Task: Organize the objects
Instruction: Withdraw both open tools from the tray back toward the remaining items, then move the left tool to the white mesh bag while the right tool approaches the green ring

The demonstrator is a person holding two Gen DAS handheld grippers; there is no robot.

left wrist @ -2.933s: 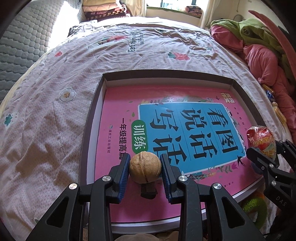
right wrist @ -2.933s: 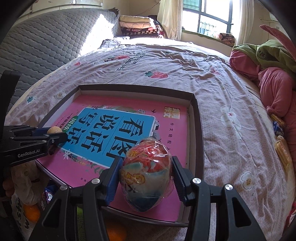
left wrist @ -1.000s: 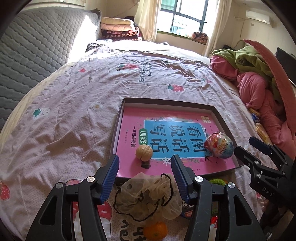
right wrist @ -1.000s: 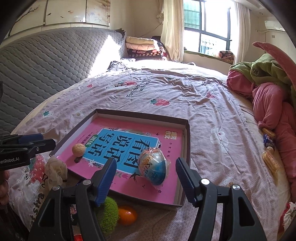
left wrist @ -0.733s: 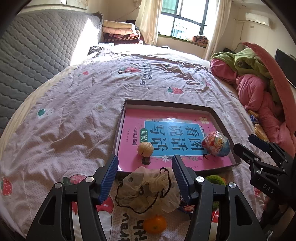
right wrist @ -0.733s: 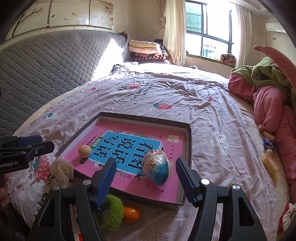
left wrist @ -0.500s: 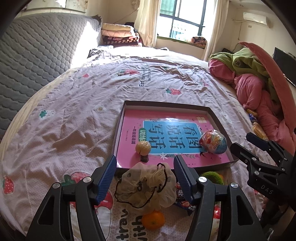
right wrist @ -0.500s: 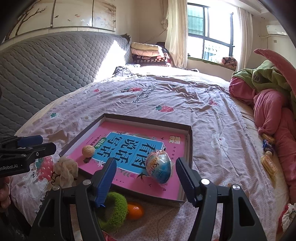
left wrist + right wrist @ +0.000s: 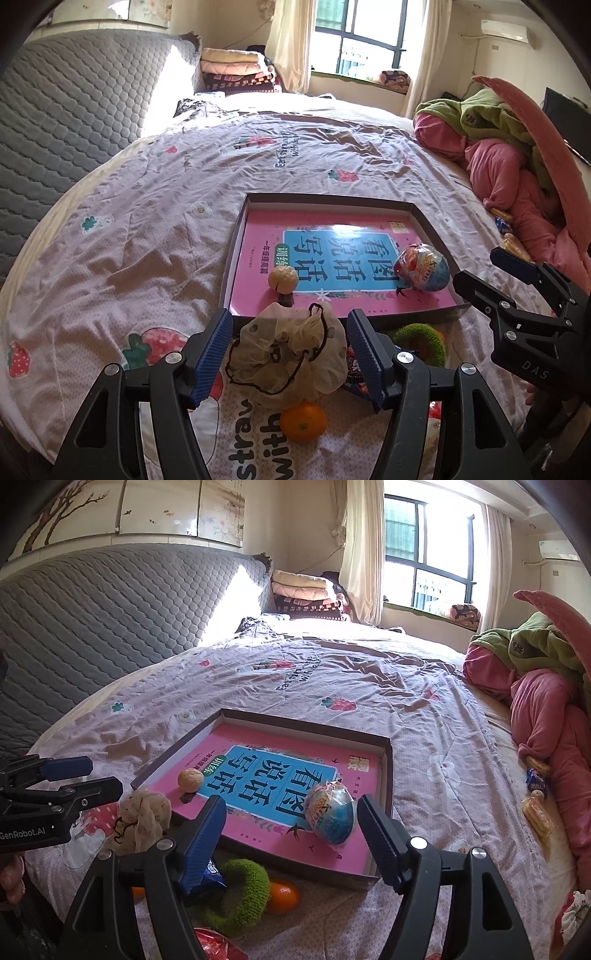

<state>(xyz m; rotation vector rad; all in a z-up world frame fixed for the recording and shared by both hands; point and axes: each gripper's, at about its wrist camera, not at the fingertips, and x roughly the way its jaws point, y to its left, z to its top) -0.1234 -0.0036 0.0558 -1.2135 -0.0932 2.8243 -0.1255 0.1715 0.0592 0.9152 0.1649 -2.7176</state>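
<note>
Foil-wrapped egg (image 9: 330, 817) tilted in tray (image 9: 387, 775), narrow end up.

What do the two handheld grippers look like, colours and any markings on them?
Both are black plastic frames with silver screws and ribbed blue pads on the fingers. The left gripper bears white "GenRobot.AI" lettering on its side; the right gripper bears "DAS".
</note>
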